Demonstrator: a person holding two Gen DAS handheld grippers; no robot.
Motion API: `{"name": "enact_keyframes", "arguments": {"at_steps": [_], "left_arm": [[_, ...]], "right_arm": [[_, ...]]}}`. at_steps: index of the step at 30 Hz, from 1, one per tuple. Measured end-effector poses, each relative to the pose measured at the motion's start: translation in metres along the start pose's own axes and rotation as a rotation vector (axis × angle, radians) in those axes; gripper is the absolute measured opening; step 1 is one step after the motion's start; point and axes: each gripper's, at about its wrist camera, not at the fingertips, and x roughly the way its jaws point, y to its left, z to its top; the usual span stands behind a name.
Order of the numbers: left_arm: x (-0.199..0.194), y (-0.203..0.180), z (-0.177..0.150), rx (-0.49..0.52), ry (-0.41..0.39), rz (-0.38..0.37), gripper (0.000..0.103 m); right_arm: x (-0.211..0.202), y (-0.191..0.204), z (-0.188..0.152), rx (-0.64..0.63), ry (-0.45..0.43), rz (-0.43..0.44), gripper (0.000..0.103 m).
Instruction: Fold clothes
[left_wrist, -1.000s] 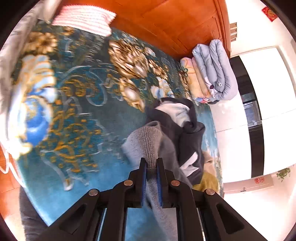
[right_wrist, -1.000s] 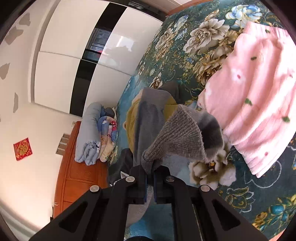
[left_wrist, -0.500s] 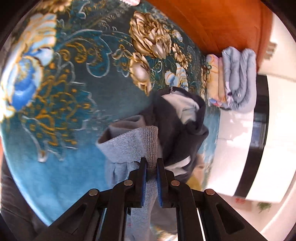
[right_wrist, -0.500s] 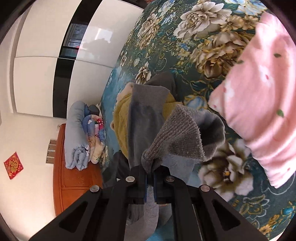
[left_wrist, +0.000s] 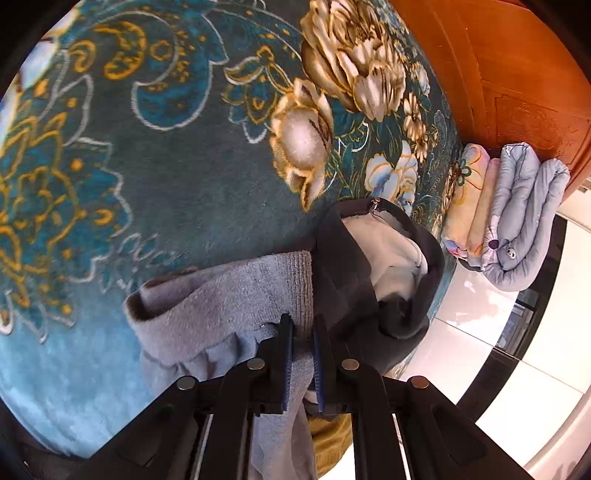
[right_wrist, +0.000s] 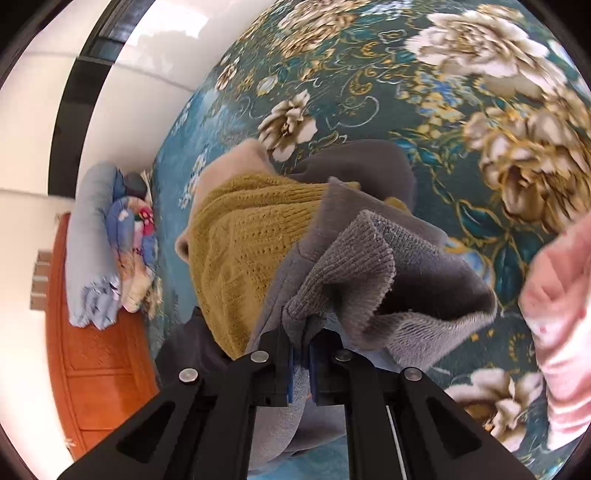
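My left gripper is shut on the ribbed edge of a grey knit garment that bunches over the teal floral bedspread. My right gripper is shut on another ribbed edge of the same grey garment, which hangs in folds in front of it. Under and beside it lie a mustard knit sweater and a dark grey zip jacket with pale lining. The mustard sweater also shows below the left gripper.
Rolled blue and floral quilts lie against the orange wooden headboard; they also show in the right wrist view. A pink fleece blanket lies at the right. White and black wardrobe doors stand beyond the bed.
Both grippers have moved lower and closer to the bedspread with the grey garment held. The clothes pile looms larger, and the pink blanket has slid toward the right edge.
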Motion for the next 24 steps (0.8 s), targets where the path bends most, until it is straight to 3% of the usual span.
{"name": "enact_keyframes", "arguments": {"at_steps": [3,4,5,9,11,15,18,21,24], "left_arm": [[0.009,-0.003,0.003,0.020,0.010,-0.017,0.012],[0.012,-0.004,0.004,0.027,0.013,-0.022,0.014],[0.015,-0.005,0.005,0.034,0.016,-0.028,0.019],[0.015,-0.007,0.002,0.050,0.008,-0.109,0.032],[0.012,-0.012,-0.001,0.083,0.022,-0.144,0.045],[-0.003,-0.018,-0.012,0.202,0.040,-0.144,0.052],[-0.018,-0.005,-0.020,0.273,0.014,-0.111,0.055],[-0.029,0.034,-0.022,0.234,-0.005,-0.080,0.055],[-0.039,0.073,-0.025,0.194,-0.024,-0.050,0.055]], "right_arm": [[0.007,0.006,0.005,-0.053,0.005,0.034,0.029],[0.008,0.007,0.006,-0.071,-0.001,0.046,0.045],[0.007,0.008,0.007,-0.092,-0.008,0.059,0.052],[-0.001,0.015,0.008,-0.181,-0.021,0.108,0.055],[-0.008,0.021,0.008,-0.257,-0.033,0.099,0.056],[-0.029,0.030,0.011,-0.386,-0.081,0.073,0.059],[-0.053,0.010,0.012,-0.362,-0.163,0.127,0.059],[-0.071,-0.035,0.003,-0.284,-0.233,0.186,0.059],[-0.066,-0.083,-0.012,-0.196,-0.233,0.246,0.072]]}}
